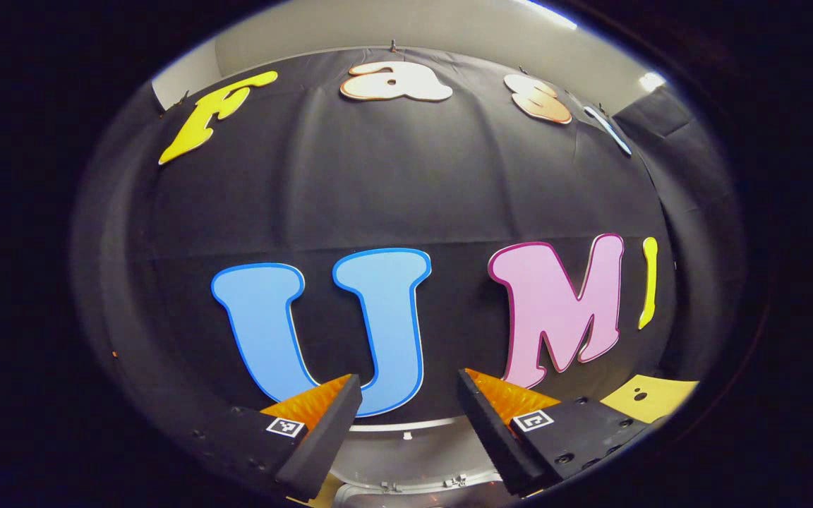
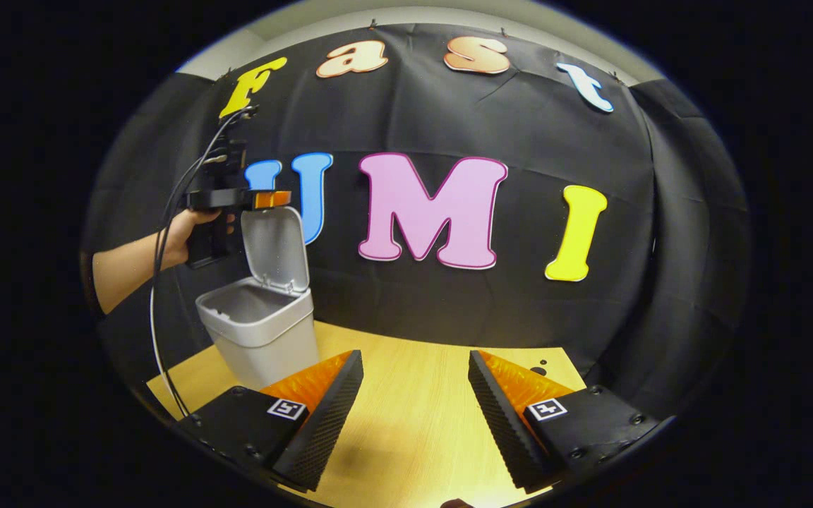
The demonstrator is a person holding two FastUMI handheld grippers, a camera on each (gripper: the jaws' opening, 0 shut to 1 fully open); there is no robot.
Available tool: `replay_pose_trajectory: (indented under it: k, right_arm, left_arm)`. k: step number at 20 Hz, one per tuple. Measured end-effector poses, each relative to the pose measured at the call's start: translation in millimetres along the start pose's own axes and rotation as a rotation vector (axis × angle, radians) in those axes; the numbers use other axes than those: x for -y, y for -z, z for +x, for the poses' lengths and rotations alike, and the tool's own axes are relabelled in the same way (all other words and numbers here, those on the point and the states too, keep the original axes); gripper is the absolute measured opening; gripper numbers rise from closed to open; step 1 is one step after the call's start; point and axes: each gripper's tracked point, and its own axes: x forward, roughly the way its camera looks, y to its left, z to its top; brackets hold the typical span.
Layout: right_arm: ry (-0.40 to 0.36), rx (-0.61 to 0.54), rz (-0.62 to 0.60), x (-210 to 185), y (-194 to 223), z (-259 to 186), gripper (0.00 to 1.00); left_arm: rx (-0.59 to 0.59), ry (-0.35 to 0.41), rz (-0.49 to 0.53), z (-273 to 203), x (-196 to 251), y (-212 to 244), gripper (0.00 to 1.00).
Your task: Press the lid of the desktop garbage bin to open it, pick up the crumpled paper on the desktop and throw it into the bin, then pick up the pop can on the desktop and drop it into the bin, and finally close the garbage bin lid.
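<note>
Between the spread fingers of the right tool [image 2: 415, 416], nothing is held, and bare table [image 2: 413, 395] is seen running out ahead of it. Farther off to that view's left, the bin [image 2: 260, 331] is seen standing on the table with its lid [image 2: 276, 248] raised nearly upright. The left tool [image 2: 265, 200] is held by a hand [image 2: 191, 233] just above the lid's top edge; in the left gripper view its own fingers [image 1: 322, 416] are spread with nothing between them, and the pale curved rim of the bin [image 1: 406, 430] lies below them.

Neither paper nor can is seen on the stretch of table shown, and the bin's inside cannot be made out, so both are judged to have been dropped in, with only the closing of the lid left. Open room is offered across the table to the right; the lid's edge and the cables [image 2: 166, 282] hanging from the left tool are the things to be kept clear of.
</note>
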Motion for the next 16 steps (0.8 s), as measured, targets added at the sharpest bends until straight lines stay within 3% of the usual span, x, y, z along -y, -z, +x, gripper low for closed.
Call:
replay_pose_trajectory:
  k: [3, 8, 16]
  right_arm:
    - [-0.035, -0.04, -0.003, -1, 18, -6, 0.97]
    - [-0.065, -0.035, 0.012, 23, 22, -7, 0.97]
    - [-0.065, -0.007, 0.067, 75, 28, -11, 0.97]
  left_arm:
    - [-0.028, 0.014, -0.023, 2, 8, 6, 0.95]
    - [-0.129, 0.008, -0.053, -30, 11, 17, 0.94]
    - [-0.197, -0.079, -0.069, -108, 20, 57, 0.95]
